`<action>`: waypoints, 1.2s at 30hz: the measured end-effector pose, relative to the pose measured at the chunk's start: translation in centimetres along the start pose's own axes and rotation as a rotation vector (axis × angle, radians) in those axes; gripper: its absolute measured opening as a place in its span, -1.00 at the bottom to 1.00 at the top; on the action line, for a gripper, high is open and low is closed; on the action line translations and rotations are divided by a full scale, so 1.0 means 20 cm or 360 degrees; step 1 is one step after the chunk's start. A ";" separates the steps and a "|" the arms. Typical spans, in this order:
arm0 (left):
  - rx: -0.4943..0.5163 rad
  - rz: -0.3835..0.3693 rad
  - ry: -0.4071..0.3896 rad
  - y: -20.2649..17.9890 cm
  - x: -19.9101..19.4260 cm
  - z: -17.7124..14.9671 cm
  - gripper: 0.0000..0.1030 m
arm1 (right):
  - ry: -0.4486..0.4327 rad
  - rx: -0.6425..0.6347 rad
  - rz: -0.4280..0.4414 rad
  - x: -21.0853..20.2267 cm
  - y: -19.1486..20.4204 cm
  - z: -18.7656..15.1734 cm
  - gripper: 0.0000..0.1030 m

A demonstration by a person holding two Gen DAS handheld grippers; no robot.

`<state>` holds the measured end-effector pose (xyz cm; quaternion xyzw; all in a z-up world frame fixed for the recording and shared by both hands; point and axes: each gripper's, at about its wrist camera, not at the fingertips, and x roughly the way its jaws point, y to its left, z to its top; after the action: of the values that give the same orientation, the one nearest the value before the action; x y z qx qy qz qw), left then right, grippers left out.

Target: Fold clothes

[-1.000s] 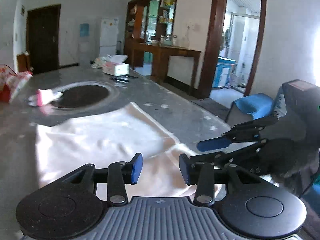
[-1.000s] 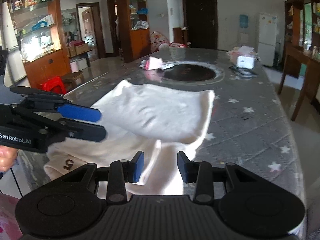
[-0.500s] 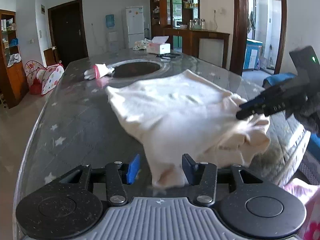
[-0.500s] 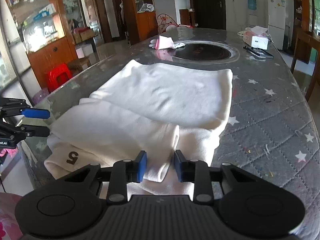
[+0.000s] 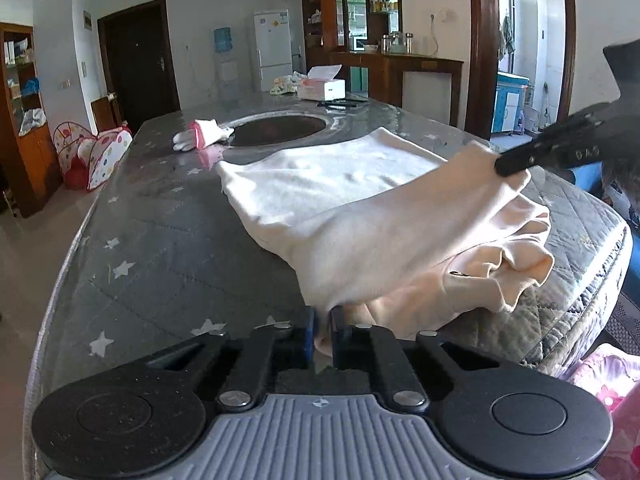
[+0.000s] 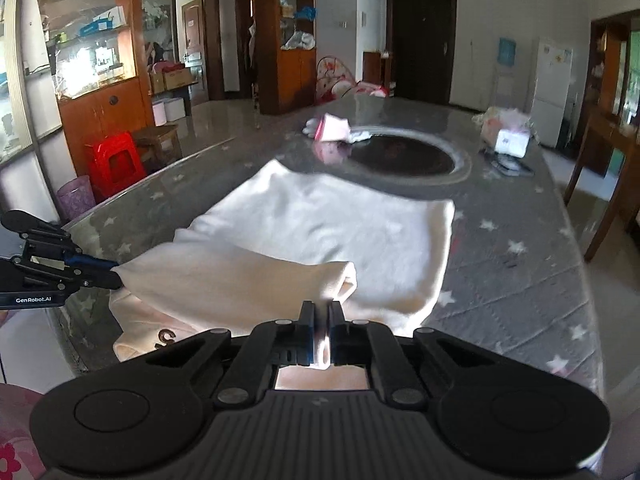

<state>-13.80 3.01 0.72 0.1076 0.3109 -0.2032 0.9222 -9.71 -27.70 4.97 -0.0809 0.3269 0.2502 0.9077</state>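
A: Taking the cream garment [image 5: 360, 200] as the landmark, where does everything sit, from its left side across?

B: Off its left edge there is only bare tabletop [image 5: 160, 248], grey and star-printed. Beyond its far end lie a dark round inset [image 5: 276, 130] and a pink-and-white glove [image 5: 200, 138], well apart from the cloth. The garment itself lies flat along the tabletop, its long axis running away from the near edge toward that inset.

A: And the left gripper [image 5: 323, 328]?

B: It has just been closing, and it now stands pinched on the garment's near-left corner, cloth visibly caught between the blue pads. The fabric rises from that pinch in a taut sheet.

A: The right one?

B: The right gripper [image 6: 322, 334] has also just been closing and is clamped on the near-right corner; a strip of cloth shows between its jaws. In the left wrist view it appears as a black arm biting the lifted edge on the garment's right.

A: So which relation does the fold turn on?

B: Both grippers hold the near end, one at each corner, with the lifted edge stretched between them across the garment's width. The rest of the cloth lies ahead of both, toward the inset. Neither hand looks nearer than the other. The likely move is to carry that edge forward along the long axis and lay it over the far half; keeping the two corners level would matter, since an uneven pull would probably skew the fold.
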 end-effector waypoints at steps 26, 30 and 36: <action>-0.0049 -0.0179 -0.0071 0.05 0.14 0.34 -0.67 | 0.0074 0.0021 0.0051 0.24 -0.06 -0.01 -0.79; -0.0083 -0.0191 -0.0011 0.07 0.26 0.31 -0.67 | 0.0100 0.0038 0.0049 0.27 -0.08 -0.04 -0.79; -0.0129 -0.0149 0.0061 0.14 0.36 0.26 -0.67 | 0.0103 -0.0002 0.0039 0.26 -0.08 -0.02 -0.79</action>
<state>-4.60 1.58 0.65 0.0594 0.3412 -0.2314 0.9091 -5.67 -27.10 1.28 -0.0857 0.3570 0.2587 0.8935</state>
